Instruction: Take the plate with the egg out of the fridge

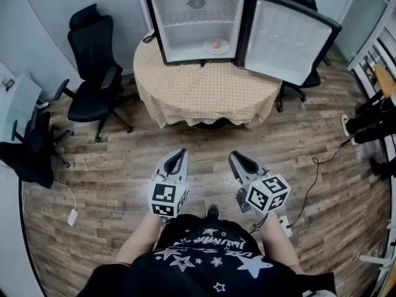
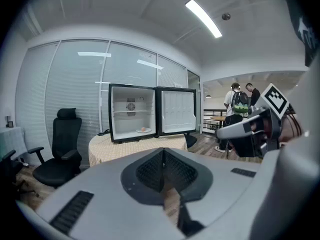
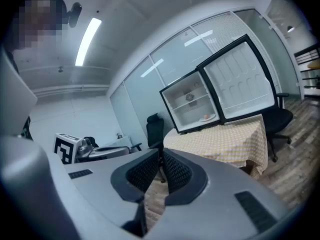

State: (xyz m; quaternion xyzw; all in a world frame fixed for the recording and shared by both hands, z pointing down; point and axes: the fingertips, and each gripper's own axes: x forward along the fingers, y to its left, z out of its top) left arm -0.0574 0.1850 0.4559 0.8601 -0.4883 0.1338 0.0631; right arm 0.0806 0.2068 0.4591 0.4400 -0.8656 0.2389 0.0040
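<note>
Fridge (image 1: 198, 23) stood open on table (image 1: 204, 91), plate (image 1: 216, 47) with egg (image 1: 216, 44) on its floor. Left gripper (image 1: 178, 156) and right gripper (image 1: 237, 158) were pressed together, empty, well away. Risk: a tilted rim grip would likely roll the egg off.

checkered table (image 1: 204, 94), black office chair (image 1: 91, 48) beside it, wood floor (image 1: 309, 142).

The head view looks steeply down from above the person: left gripper (image 1: 180, 153) and right gripper (image 1: 234, 156) low in frame, fridge (image 1: 197, 23) on the counter (image 1: 204, 94) well ahead. Each gripper view looks roughly level along its own jaws, well back from the fridge; the right one is rolled sideways. All three share fridge and counter; each gripper view also catches the other gripper.
</note>
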